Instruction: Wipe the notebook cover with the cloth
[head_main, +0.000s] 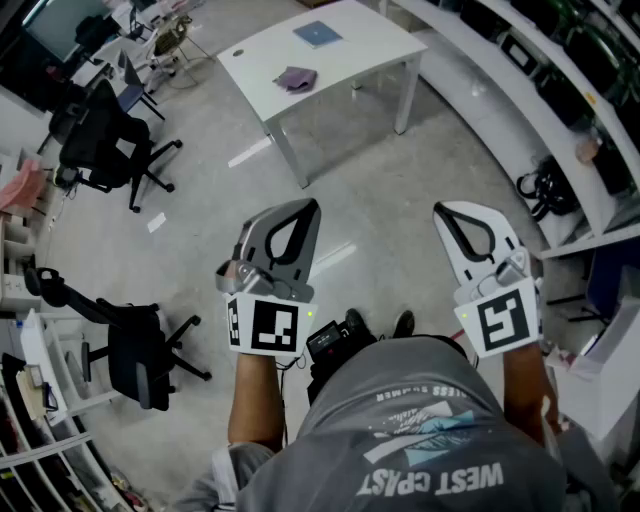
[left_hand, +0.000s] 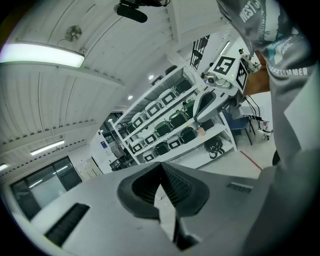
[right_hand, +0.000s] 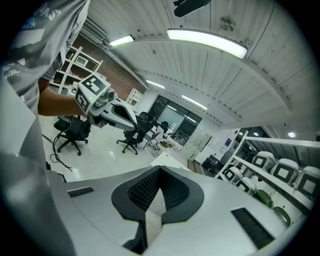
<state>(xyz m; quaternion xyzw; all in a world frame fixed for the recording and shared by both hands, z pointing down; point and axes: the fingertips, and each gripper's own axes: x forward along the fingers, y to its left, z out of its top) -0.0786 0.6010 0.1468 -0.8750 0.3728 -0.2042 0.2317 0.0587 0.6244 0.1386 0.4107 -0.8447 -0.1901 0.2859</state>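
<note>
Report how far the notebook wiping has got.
Nothing looks done: the cloth lies on the white table, apart from the notebook, far ahead. In hand: nothing; the left gripper and right gripper are shut and empty. Left: walk over, grasp the cloth, wipe the cover.

The notebook (head_main: 317, 34), far off on the table (head_main: 372, 42), was too small to show its cover; the cloth (head_main: 296, 78) near it read only as a purplish, perhaps crumpled, patch.
</note>
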